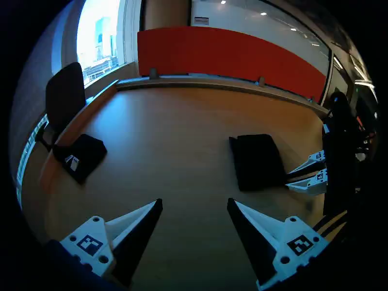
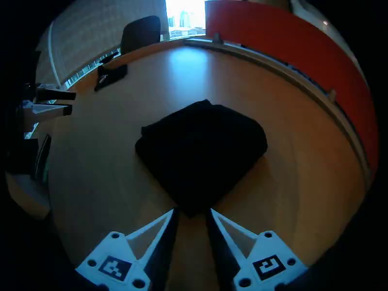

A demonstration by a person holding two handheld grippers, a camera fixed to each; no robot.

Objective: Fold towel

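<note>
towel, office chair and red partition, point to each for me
towel (image 2: 201, 150) right gripper view, middle of its folded top
office chair (image 1: 64, 94) left gripper view, on the backrest
red partition (image 1: 228, 56) left gripper view, centre of the panel

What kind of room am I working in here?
Likely an office: a long wooden desk with a red divider panel, an office chair, and a window onto city buildings.

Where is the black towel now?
The towel lies folded on the table, mid right gripper view, its near corner at the right claw; right of centre in the left gripper view.
</note>
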